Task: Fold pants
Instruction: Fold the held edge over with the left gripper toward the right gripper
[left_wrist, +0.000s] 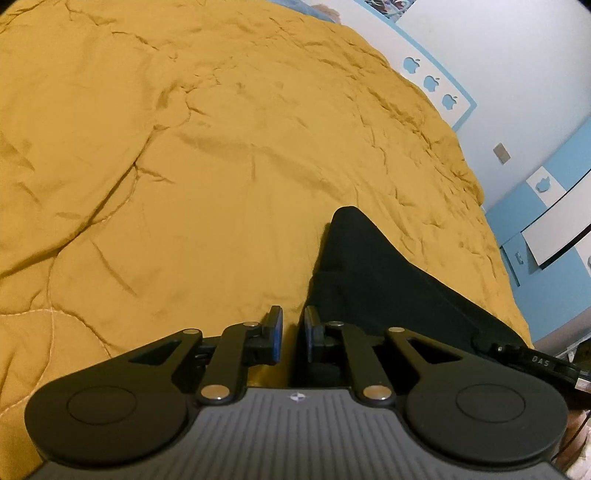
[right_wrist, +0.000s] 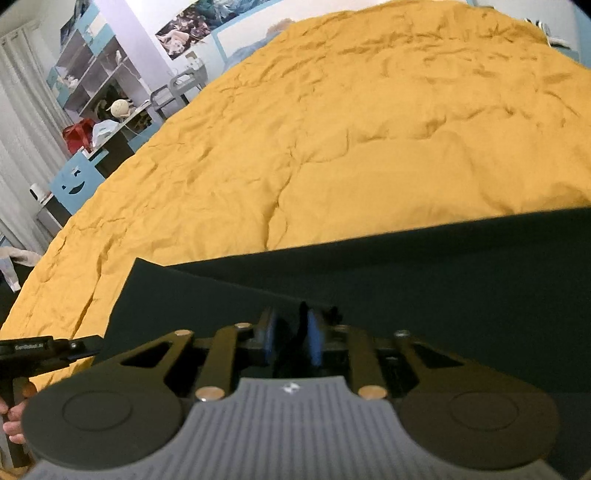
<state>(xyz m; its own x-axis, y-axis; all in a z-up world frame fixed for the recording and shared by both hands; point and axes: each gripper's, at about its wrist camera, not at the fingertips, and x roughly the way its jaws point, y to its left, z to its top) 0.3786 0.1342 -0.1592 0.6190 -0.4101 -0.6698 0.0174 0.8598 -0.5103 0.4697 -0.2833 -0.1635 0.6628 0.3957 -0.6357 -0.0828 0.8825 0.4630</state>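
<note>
while the left gripper (left_wrist: 293, 332) shows a narrow, apparently empty gap and the right gripper (right_wrist: 291, 338) is clenched on the pants (right_wrist: 369, 280) lying on the yellow quilt (right_wrist: 332, 129), draw the fold over evenly.

Home bedroom indicated. Large bed (right_wrist: 332, 147) covered by mustard quilt (left_wrist: 184, 147). Posters (right_wrist: 184, 31) pinned on white wall. Blue-and-white shelving (right_wrist: 88, 70) stacked with toys and clutter seen beyond bed's left edge. Curtain (right_wrist: 22, 122) hung beside shelving.
</note>
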